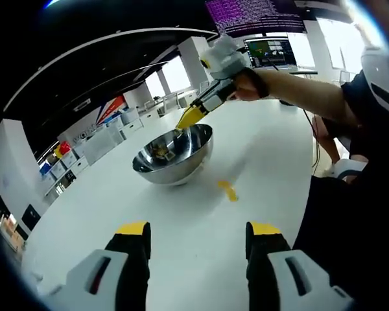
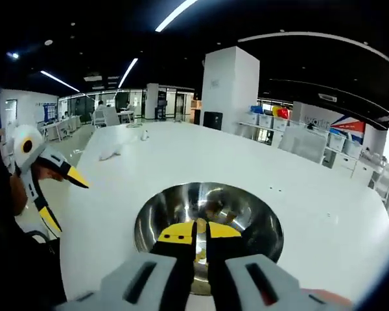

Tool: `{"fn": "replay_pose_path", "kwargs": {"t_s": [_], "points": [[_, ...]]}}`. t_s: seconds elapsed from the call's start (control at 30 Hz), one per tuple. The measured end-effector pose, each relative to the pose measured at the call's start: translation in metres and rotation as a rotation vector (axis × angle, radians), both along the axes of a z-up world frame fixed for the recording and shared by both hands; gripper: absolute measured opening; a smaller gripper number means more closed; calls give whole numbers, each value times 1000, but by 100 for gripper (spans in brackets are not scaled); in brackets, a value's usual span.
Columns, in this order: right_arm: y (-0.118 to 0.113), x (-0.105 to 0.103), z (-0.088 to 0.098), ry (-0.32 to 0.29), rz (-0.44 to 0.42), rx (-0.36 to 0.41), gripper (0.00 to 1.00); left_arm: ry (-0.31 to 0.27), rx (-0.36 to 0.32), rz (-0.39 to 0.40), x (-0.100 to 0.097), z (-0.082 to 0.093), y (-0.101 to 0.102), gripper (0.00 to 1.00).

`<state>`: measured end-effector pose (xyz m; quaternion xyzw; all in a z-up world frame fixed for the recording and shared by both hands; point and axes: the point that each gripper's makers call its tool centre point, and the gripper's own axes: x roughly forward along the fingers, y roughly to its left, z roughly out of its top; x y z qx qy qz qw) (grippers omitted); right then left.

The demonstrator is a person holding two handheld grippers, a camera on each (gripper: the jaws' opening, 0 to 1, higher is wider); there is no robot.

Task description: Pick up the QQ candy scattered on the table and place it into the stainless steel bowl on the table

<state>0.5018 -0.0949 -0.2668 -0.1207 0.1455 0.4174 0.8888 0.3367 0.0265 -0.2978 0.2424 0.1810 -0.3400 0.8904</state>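
Observation:
The stainless steel bowl [image 1: 181,162] stands in the middle of the white table [image 1: 104,201], with a few candy packs [image 1: 161,151] inside it. A yellow QQ candy [image 1: 227,190] lies on the table right of the bowl, ahead of my left gripper [image 1: 198,230], which is open and holds nothing. A hand holds my right gripper [image 1: 189,118] over the bowl's far rim. In the right gripper view its jaws [image 2: 200,232] are nearly shut over the bowl [image 2: 259,214], with a small yellowish piece pinched between the tips. The left gripper [image 2: 63,197] shows at the left, open.
The person's arm [image 1: 298,91] and dark-clothed body [image 1: 350,214] fill the right side. Shelves with coloured boxes [image 1: 84,152] line the far side of the room, and monitors [image 1: 270,50] hang behind. A white pillar [image 2: 228,87] stands beyond the table, on which small white items [image 2: 110,153] lie.

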Motion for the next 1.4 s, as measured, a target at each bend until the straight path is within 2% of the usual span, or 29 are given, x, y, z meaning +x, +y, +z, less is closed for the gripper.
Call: {"fn": "replay_pose_path", "kwargs": {"t_s": [0.5, 1.4], "points": [[-8, 8, -14, 26, -35, -27, 4, -1, -15, -10, 1, -1, -2, 59], [-12, 8, -19, 21, -41, -45, 4, 3, -7, -10, 0, -2, -2, 59]]}}
